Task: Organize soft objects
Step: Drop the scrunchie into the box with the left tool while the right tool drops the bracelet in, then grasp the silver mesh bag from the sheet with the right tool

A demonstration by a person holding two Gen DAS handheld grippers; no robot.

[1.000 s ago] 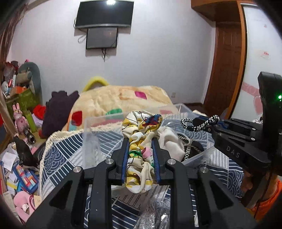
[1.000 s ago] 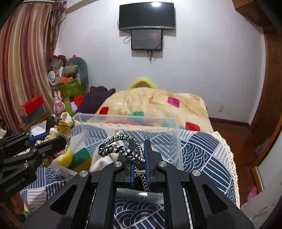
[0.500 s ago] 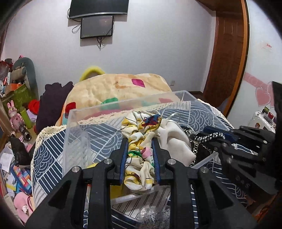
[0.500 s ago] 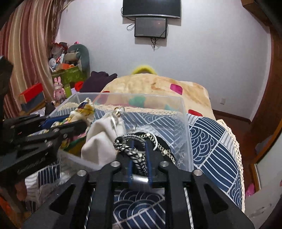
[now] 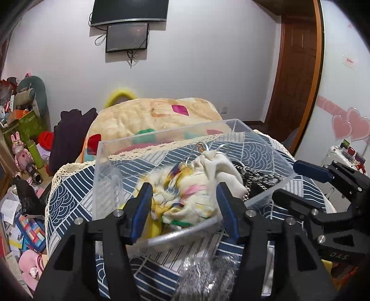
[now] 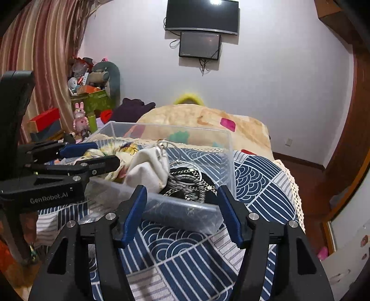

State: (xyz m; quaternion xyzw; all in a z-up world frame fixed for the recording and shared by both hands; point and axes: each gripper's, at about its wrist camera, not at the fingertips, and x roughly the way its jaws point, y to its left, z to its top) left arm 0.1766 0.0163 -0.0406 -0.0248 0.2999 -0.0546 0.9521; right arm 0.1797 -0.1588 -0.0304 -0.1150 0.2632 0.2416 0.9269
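Clear plastic box (image 5: 261,148) on a bed covered by a navy-and-white wave-patterned quilt (image 6: 256,183). Inside the box, three soft things packed side by side: a floral scrunchie (image 5: 182,201) in cream, yellow and pink toward the left, a cream cloth pouch (image 5: 219,166) in the middle, and a black-and-white braided cord (image 6: 189,183) heaped at the right end, touching the pouch.

Left gripper (image 5: 183,208) poised at the box's near wall, blue-padded jaws spread wide on either side of the scrunchie, gripping nothing; scrunchie blurred in this view. Right gripper (image 6: 182,213) likewise spread apart and holding nothing, fingers flanking the near edge of the box just in front of the braided cord. Each gripper also visible from the other's camera, hovering beside the box.

A crinkled silver-grey bag (image 5: 205,275) on the quilt below the left gripper. Beyond the box, a beige blanket with coloured patches (image 6: 208,120), a dark wall-mounted screen (image 6: 201,16), and a cluttered pile of toys and boxes (image 6: 90,92) against a striped curtain.
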